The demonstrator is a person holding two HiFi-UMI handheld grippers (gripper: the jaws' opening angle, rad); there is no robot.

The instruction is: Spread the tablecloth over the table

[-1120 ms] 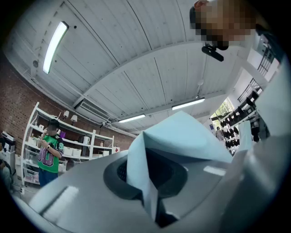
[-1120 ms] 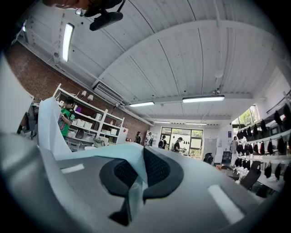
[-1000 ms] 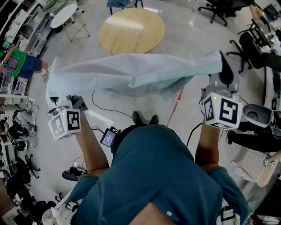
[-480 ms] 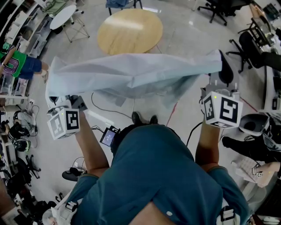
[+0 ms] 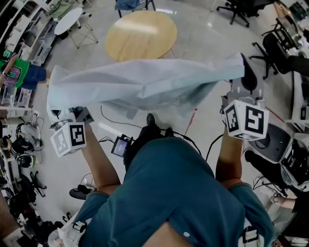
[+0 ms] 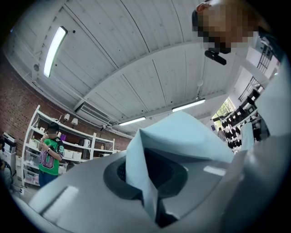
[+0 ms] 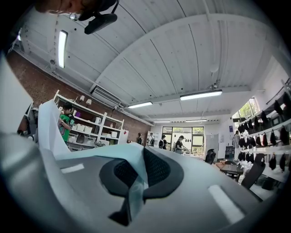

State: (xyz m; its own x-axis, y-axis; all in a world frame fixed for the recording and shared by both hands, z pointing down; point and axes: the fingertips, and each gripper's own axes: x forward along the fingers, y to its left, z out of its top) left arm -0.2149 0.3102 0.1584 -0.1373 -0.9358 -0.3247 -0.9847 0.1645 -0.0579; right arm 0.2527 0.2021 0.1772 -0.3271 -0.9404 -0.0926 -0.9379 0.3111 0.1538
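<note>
Left gripper (image 6: 153,195) and right gripper (image 7: 132,191) pinch the tablecloth (image 5: 145,82) — lower hem seemingly lost in folds.

The tablecloth (image 5: 145,81) is held stretched in the air on the near side of the round table (image 5: 141,34). One end is caught in the left gripper (image 5: 60,112) at the table's near left, the other in the right gripper (image 5: 247,77) at its near right. A smaller table (image 5: 69,19) is set to the round table's far left, an office chair (image 5: 235,8) to its far right, and a bystander (image 5: 21,73) is seen well to its left.
</note>
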